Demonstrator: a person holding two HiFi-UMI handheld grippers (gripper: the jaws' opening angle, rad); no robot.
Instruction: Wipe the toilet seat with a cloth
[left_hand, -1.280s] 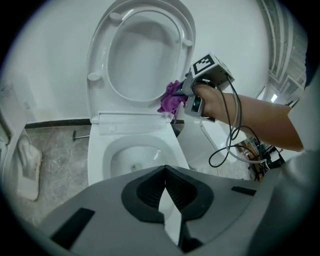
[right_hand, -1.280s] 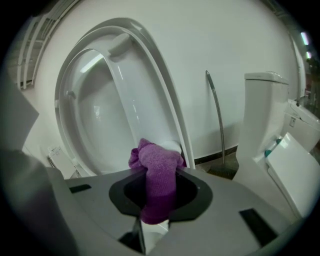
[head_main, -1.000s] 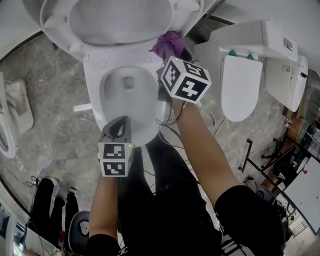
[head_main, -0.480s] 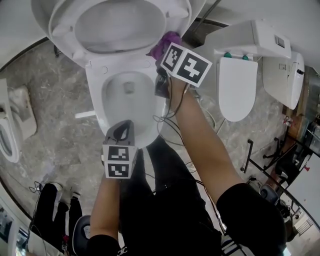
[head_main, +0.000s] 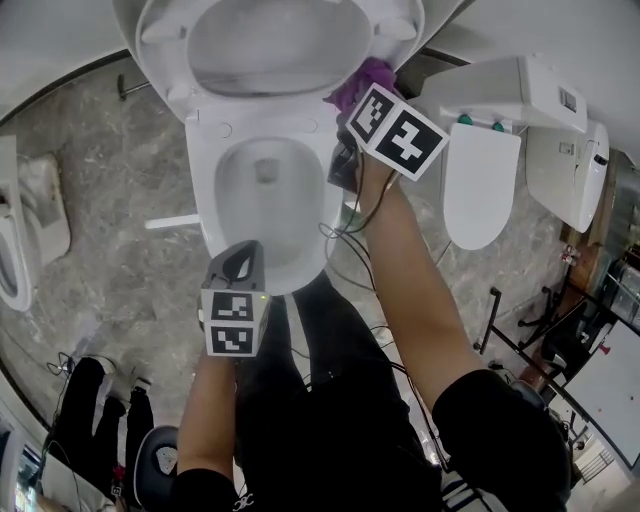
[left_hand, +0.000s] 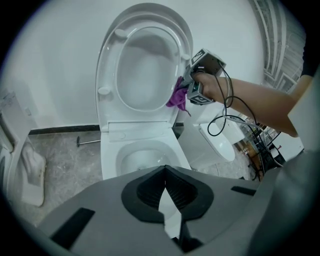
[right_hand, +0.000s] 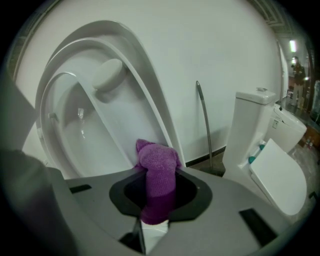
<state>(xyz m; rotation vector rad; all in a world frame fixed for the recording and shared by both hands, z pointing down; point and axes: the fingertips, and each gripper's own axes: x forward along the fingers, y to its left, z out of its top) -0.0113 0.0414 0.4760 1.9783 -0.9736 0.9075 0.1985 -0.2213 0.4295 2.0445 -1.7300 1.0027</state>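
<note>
Purple cloth (right_hand: 156, 162): pinched in the right gripper (right_hand: 159, 197). The jaws are clamped on its middle, and a folded tuft stands up past the tips. The cloth is at the right edge of the toilet's (head_main: 205, 170) raised seat (left_hand: 107, 60), about halfway up the ring. Whether the tuft actually touches the rim can't be told, since in the left gripper view it only overlaps the edge.

Left gripper (left_hand: 165, 175): jaws pressed together, tips meeting along one line, nothing between them. It hangs in front of the toilet, over the near rim of the bowl, pointing down and in.

Hidden or unclear:
- In the head view, the right gripper's cube (head_main: 398, 130) covers most of the cloth; only a purple corner shows beside the seat hinge.
- The cloth's lower end is buried between the right jaws, so its full extent can't be seen.
- The top of the seat is cut off by the head view's upper edge.
- The left gripper body blocks the front of the bowl in its own view.
- A second toilet (head_main: 480, 180) stands to the right of the toilet, lid down.
</note>
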